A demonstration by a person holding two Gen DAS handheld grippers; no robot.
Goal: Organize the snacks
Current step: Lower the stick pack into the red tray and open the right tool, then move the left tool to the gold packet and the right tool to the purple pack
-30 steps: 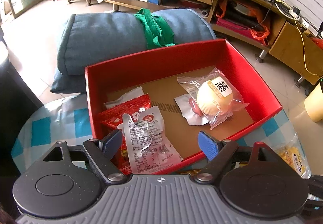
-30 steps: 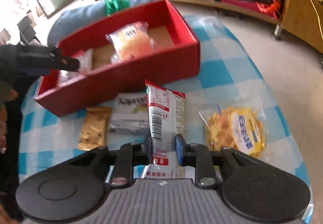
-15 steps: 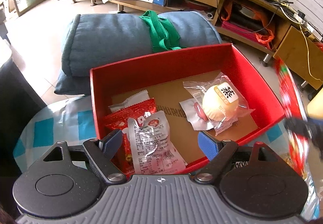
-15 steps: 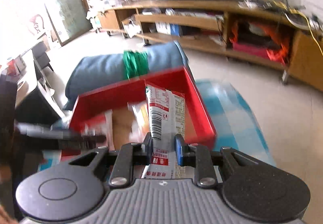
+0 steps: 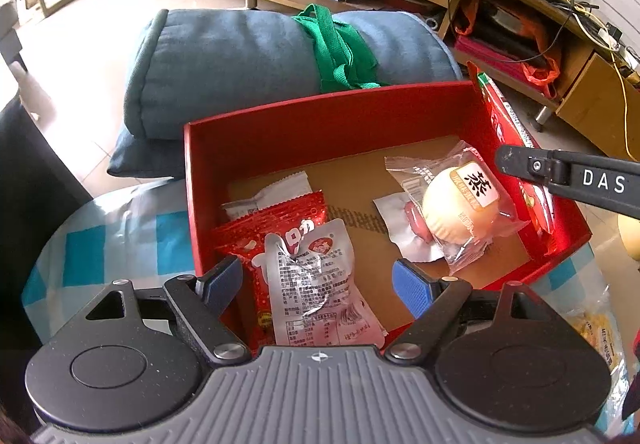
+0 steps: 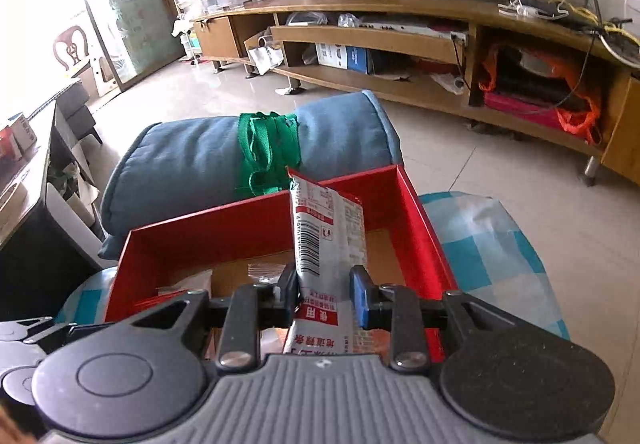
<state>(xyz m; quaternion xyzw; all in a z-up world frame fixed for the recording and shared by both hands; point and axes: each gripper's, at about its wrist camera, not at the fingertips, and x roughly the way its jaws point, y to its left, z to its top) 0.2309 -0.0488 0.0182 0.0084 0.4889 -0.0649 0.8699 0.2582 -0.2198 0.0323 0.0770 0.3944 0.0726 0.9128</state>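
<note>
A red box (image 5: 320,116) stands on the checked table. It holds a wrapped bun (image 5: 460,200), a red snack packet (image 5: 276,220) and a clear printed packet (image 5: 316,296). My left gripper (image 5: 318,282) is open and empty over the box's near wall. My right gripper (image 6: 324,294) is shut on a red and white snack packet (image 6: 328,240), held upright over the box (image 6: 208,232). That packet (image 5: 508,128) and a right finger (image 5: 568,174) show at the box's right wall in the left wrist view.
A blue cushion (image 5: 248,56) with a green strap (image 5: 340,44) lies behind the box. A yellow snack bag (image 5: 596,332) lies on the blue-checked tablecloth (image 5: 104,248) at the right. A wooden TV stand (image 6: 400,40) runs along the back.
My right gripper has lifted the red and white packet from the table and carried it over the red box's right side. The left gripper stayed open at the box's near wall.
</note>
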